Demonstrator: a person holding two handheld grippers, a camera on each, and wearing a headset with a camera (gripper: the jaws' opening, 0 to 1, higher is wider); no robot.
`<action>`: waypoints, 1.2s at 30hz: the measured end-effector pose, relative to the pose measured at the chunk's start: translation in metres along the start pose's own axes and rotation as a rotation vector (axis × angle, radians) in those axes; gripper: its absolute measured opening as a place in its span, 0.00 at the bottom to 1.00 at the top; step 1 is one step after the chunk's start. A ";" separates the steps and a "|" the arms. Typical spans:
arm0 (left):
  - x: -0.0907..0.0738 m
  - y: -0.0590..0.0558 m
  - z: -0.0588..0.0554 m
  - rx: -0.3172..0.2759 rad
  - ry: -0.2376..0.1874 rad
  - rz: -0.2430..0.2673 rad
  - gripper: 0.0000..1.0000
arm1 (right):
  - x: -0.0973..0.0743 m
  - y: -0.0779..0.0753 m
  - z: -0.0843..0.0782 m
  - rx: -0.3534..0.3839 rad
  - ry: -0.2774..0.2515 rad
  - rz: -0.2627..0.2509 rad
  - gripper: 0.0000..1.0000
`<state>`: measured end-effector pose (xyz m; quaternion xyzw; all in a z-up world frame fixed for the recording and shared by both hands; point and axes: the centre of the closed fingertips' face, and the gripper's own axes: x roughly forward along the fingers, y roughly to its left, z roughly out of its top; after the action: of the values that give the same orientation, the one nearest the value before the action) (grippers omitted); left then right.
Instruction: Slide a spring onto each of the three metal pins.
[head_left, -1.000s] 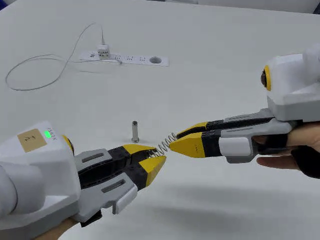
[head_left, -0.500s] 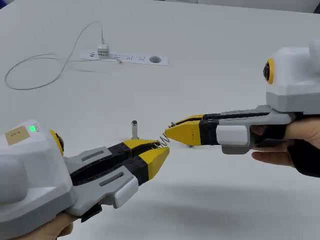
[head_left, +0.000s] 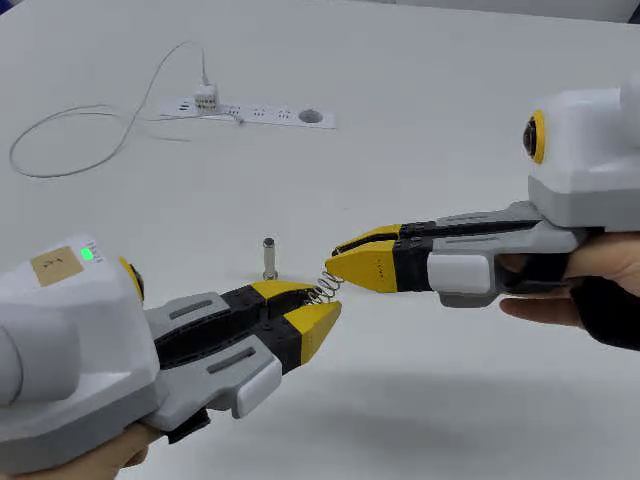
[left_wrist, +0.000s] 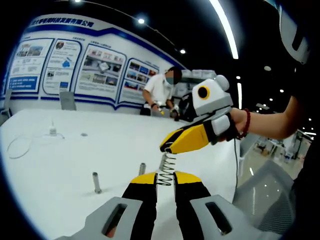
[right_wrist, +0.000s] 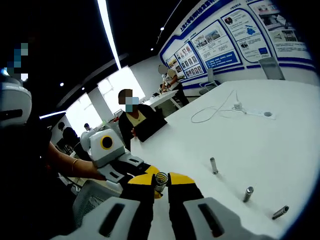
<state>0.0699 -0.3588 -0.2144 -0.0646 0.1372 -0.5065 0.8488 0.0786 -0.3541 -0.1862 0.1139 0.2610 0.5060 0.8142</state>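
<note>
A small metal spring (head_left: 325, 287) spans the gap between my two grippers above the white table. My left gripper (head_left: 312, 310) comes in from the lower left, shut on the spring's near end (left_wrist: 166, 169). The right gripper (head_left: 335, 264) reaches in from the right and is shut on the far end (right_wrist: 160, 181). One metal pin (head_left: 269, 258) stands upright just left of the spring. From the left gripper view (left_wrist: 165, 178), two upright pins (left_wrist: 96, 182) (left_wrist: 142, 169) sit below the right gripper (left_wrist: 186, 140). The right gripper view (right_wrist: 160, 182) has two standing pins (right_wrist: 214, 165) (right_wrist: 248, 193).
A white power strip (head_left: 250, 114) with a plug and looping cable (head_left: 60, 140) lies at the far left of the table (head_left: 430, 150). A short ribbed piece (right_wrist: 280, 212) lies flat near the pins. Several people stand beyond the table.
The right gripper has risen a little and moved closer to the left gripper, so less of the spring shows between them. Both still hold it.
</note>
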 end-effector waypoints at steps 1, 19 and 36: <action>0.000 0.001 0.000 0.001 0.002 0.001 0.13 | 0.000 0.000 0.000 -0.004 0.001 -0.001 0.11; -0.007 0.021 -0.018 0.125 0.127 0.103 0.55 | 0.010 -0.013 0.012 -0.163 0.006 -0.117 0.11; -0.014 0.030 -0.027 0.151 0.153 0.128 0.84 | 0.032 -0.039 0.026 -0.222 -0.023 -0.223 0.11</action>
<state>0.0808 -0.3310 -0.2456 0.0472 0.1667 -0.4636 0.8689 0.1341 -0.3419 -0.1921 -0.0009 0.2051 0.4367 0.8759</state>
